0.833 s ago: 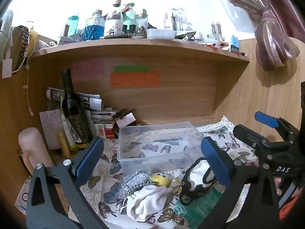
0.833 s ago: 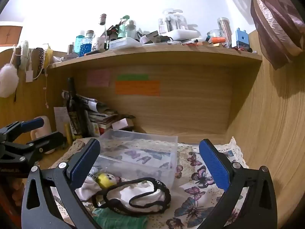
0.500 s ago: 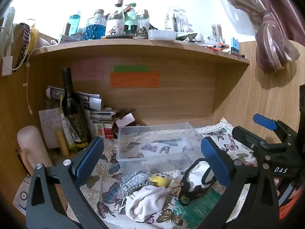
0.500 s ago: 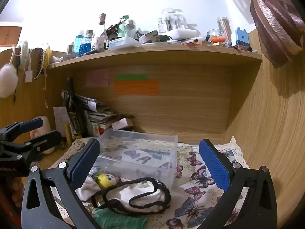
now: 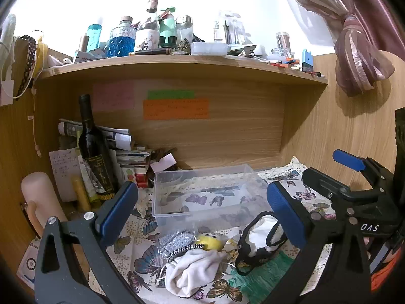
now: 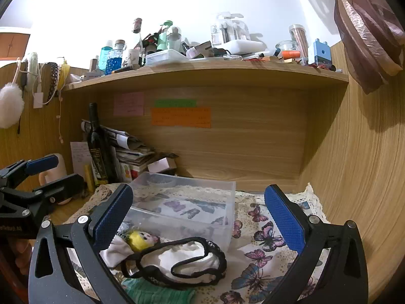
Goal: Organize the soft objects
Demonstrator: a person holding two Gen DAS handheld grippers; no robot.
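Observation:
A pile of soft things lies on the butterfly cloth in front of a clear plastic bin (image 5: 202, 192) (image 6: 187, 202). It holds a white cloth (image 5: 192, 273), a black-and-white mask (image 5: 260, 243) (image 6: 182, 261), a small yellow plush (image 5: 208, 240) (image 6: 139, 238), a green cloth (image 5: 263, 276) (image 6: 157, 293) and a silvery scrunchie (image 5: 174, 240). My left gripper (image 5: 202, 215) is open and empty above the pile. My right gripper (image 6: 200, 217) is open and empty over the mask; it also shows in the left wrist view (image 5: 354, 190).
A dark wine bottle (image 5: 95, 152) and stacked papers (image 5: 126, 152) stand at the back left under a wooden shelf (image 5: 177, 63) crowded with bottles. A pink cylinder (image 5: 40, 197) stands at the left. A wooden side wall (image 6: 354, 177) closes the right.
Both grippers have drifted very slightly; the view has shifted a little upward. Nothing was taken hold of or moved.

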